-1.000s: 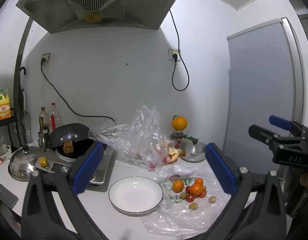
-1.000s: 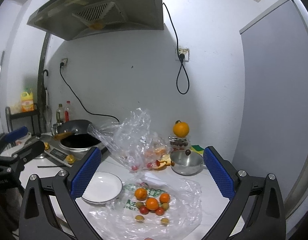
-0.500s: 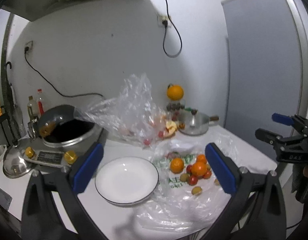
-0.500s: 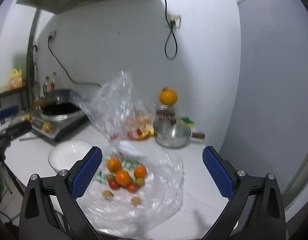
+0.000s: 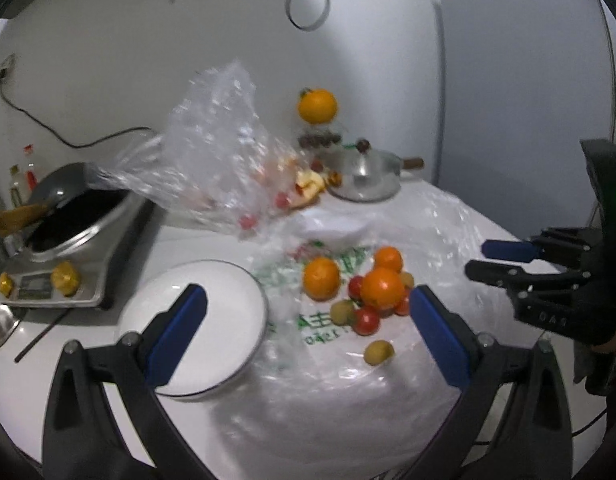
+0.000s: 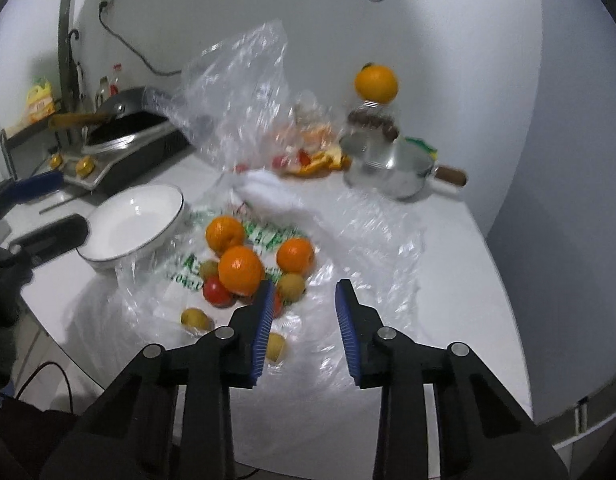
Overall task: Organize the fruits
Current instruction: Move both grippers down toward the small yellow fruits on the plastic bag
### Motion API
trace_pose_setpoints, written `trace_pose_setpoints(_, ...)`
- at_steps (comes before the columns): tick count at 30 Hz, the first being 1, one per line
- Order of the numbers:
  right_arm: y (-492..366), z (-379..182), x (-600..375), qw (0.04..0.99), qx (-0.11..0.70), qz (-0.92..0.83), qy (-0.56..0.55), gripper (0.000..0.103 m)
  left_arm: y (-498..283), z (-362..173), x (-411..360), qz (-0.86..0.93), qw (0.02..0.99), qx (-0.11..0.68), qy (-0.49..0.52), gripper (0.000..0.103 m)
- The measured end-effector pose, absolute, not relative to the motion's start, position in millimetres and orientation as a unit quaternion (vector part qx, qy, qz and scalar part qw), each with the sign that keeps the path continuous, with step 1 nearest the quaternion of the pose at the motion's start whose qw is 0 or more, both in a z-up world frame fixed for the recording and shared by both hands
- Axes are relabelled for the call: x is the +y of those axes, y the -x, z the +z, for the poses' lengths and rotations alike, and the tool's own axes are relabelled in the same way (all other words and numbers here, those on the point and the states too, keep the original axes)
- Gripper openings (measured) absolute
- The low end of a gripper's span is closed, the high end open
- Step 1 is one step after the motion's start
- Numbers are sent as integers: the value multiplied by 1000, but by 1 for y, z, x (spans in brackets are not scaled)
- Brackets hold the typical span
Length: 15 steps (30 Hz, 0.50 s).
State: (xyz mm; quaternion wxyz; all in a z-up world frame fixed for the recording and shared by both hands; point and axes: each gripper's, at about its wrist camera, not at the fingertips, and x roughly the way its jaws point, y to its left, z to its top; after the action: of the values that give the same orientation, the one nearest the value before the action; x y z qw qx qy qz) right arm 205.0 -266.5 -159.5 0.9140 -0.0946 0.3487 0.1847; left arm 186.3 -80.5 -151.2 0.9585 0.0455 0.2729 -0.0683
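Three oranges (image 5: 382, 288) (image 6: 239, 268), small red tomatoes (image 5: 366, 320) and yellow-green fruits lie piled on a flat printed plastic bag (image 5: 328, 380) (image 6: 368, 240). A white plate (image 5: 227, 280) (image 6: 135, 220) with nothing on it sits just left of the pile. My left gripper (image 5: 306, 294) (image 6: 69, 200) hovers wide open over plate and pile, holding nothing. My right gripper (image 6: 304, 286) (image 5: 478, 259) hangs just right of the pile. Its jaws are closing and stand a narrow gap apart, with only the bag seen beneath them.
An induction cooker with a dark wok (image 5: 75, 220) stands at the left. A crumpled clear bag with fruit scraps (image 5: 215, 152) rises behind the plate. A lidded steel pot (image 5: 364, 178) and an orange on a jar (image 5: 316, 105) stand at the back. The counter's edge runs close on the right.
Both grippers have dropped and tilted down toward the fruit pile, which now looks larger. The right gripper's jaws have gone from wide open to a narrow gap.
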Motion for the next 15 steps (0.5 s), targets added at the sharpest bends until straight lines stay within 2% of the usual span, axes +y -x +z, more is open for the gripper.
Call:
trace_pose_setpoints(3,-214,-173,-266,906,367,194,83,32,-198,-163,-93,-86,950,294,-54,100)
trace_pose_setpoints(6,-218,-181,-265,901,376,204,70,32,-207,-177,-104,-104,941,316,-67,92)
trace_pose_setpoints(8,-219,-186,-264,899,379,207,67,32,-213,-186,-109,-111,935,329,-69,90)
trace_pose_setpoints(11,-220,-193,-263,895,390,211,57,32,-217,-193,-113,-121,929,342,-70,81)
trace_pose_setpoints(15,-221,-202,-260,887,402,219,57,32,-224,-208,-112,-141,915,376,-45,61)
